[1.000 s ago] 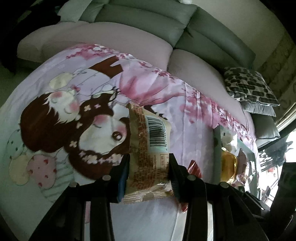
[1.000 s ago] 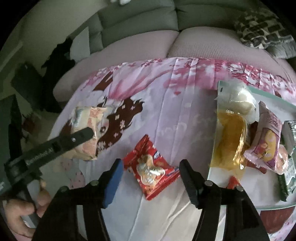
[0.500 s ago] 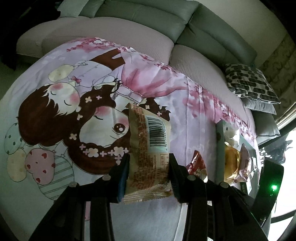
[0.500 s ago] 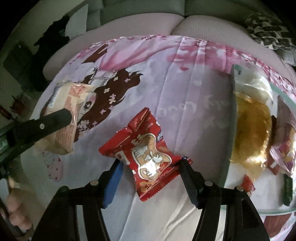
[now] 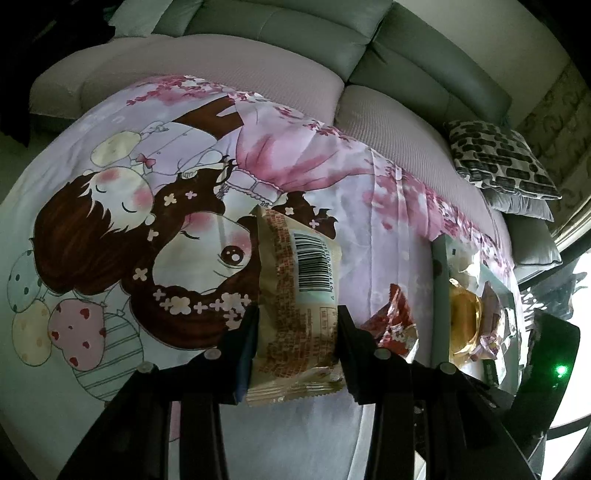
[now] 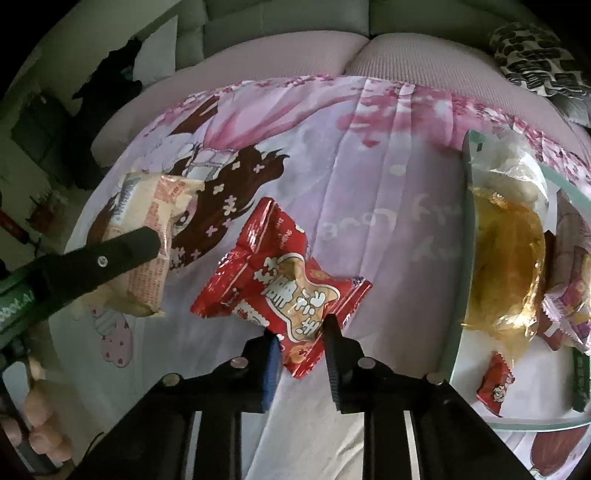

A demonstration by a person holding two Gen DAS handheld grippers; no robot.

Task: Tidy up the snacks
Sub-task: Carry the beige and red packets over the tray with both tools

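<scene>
Left gripper (image 5: 297, 314) clamped on a beige pack (image 5: 299, 299), both fingers pressed against its sides. The pack stands on end, barcode facing the camera, its lower seal hanging below the fingertips. In the right wrist view the same pack (image 6: 147, 236) sits raised over the cloth at far left, one black finger (image 6: 122, 251) of the left gripper across its near face.

Right gripper (image 6: 300, 332) closed on the lower corner of a red pack (image 6: 280, 280). The fingers pinch only that corner; the rest of the wrapper fans out ahead and to the left, crumpled, over the cloth. In the left wrist view the red pack (image 5: 393, 321) shows just right of the left gripper's right finger.

Cloth (image 6: 388, 221) is pale lilac with pink blossom and a cartoon girl print; it covers the surface in front of a grey sofa (image 5: 295, 33).

Glass tray (image 6: 466, 236) lies to the right, its edge near the red pack but apart from it. On the tray: a yellow pack (image 6: 506, 258), a white pack (image 6: 513, 173) behind it, a small red sachet (image 6: 495, 384) near the front, and more wrappers at the far right, partly cut off.

A patterned cushion (image 5: 502, 162) rests on the sofa at right.
</scene>
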